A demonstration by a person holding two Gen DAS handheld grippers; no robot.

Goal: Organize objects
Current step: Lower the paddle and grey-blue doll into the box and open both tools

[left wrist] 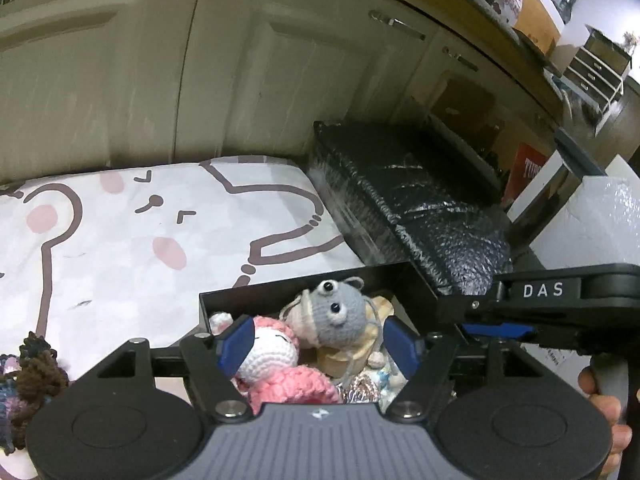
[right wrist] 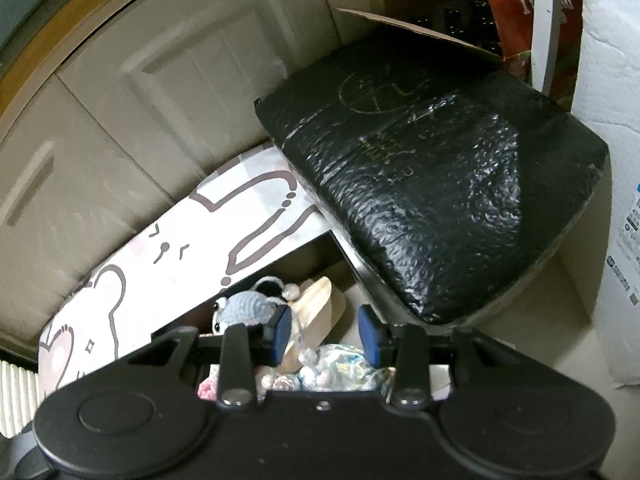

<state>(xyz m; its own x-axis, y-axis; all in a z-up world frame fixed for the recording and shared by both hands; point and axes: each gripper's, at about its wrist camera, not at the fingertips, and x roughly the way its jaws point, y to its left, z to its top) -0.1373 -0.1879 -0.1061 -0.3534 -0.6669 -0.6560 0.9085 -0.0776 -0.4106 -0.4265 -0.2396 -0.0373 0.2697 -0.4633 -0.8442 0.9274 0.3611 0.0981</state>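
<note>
Left wrist view: left hand-held gripper (left wrist: pixel 318 344) is hovering over the black box (left wrist: pixel 224 300), jaws standing apart, nothing pinched. Pink-and-white crochet doll (left wrist: pixel 272 350) is lying in the box right by the left pad; grey crochet mouse (left wrist: pixel 338 308) is sitting on top of the pile toward the box's far wall. A brown-haired yarn doll (left wrist: pixel 28 376) is lying outside the box, on the cartoon-print sheet (left wrist: pixel 120 232) to the box's left. Judgement: that stray one looks like the next pick; I'd be clearing the box rim before swinging over and gripping the body, not loose yarn. Right hand-held gripper (left wrist: pixel 496 326), seen side-on at the box's right corner, is showing "DAS" in white.

Right wrist view: right hand-held gripper (right wrist: pixel 326 338) is pointing down into the same box, pads partly closed with a gap, clamping nothing I can see. Shiny wrapped bits (right wrist: pixel 340 368) are lying under it. Behind the box, a black bubble-wrapped parcel (right wrist: pixel 440 184). Red packaging (right wrist: pixel 516 8) beyond the parcel reads "TU…", rest cut off. White box (right wrist: pixel 620 240) right of the parcel carries labels too small to read.
</note>
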